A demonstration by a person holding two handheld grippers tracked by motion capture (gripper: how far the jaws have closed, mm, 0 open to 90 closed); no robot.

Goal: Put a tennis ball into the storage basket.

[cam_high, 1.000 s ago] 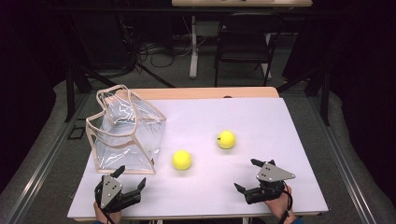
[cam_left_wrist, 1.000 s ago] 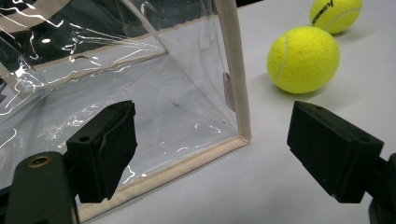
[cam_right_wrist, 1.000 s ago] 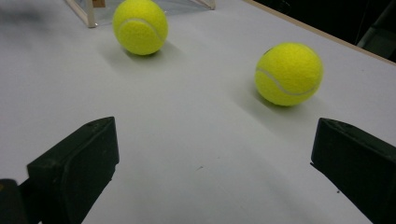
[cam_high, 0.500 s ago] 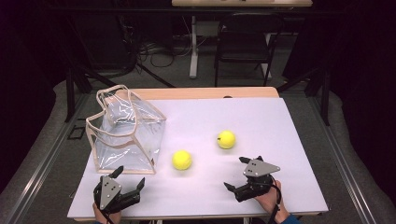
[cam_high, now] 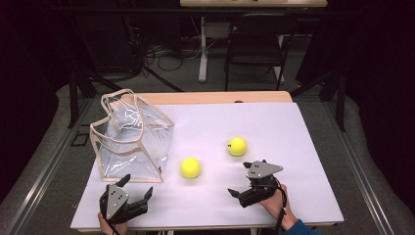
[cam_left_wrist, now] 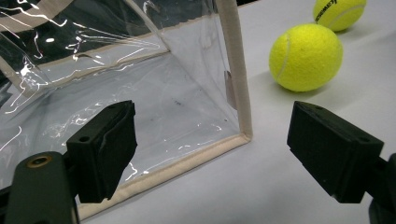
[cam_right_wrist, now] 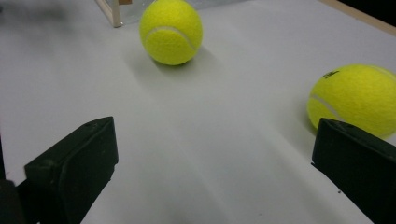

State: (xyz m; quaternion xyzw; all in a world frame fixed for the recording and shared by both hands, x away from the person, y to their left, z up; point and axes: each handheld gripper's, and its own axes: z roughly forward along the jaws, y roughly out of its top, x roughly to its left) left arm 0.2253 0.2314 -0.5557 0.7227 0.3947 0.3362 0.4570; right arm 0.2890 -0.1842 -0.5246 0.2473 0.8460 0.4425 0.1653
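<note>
The left gripper [cam_high: 134,190] sits low at the near left edge, held by a hand [cam_high: 111,227] from below — its jaws spread wide and empty. The right gripper [cam_high: 243,181], gripped by the right hand [cam_high: 274,201], angles leftward, jaws likewise wide apart — nothing between them.

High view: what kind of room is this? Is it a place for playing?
Probably a lab or workshop, not a playroom. The white table sits among dark stands, cables trail over the floor behind it, and a black chair stands by another desk.
</note>
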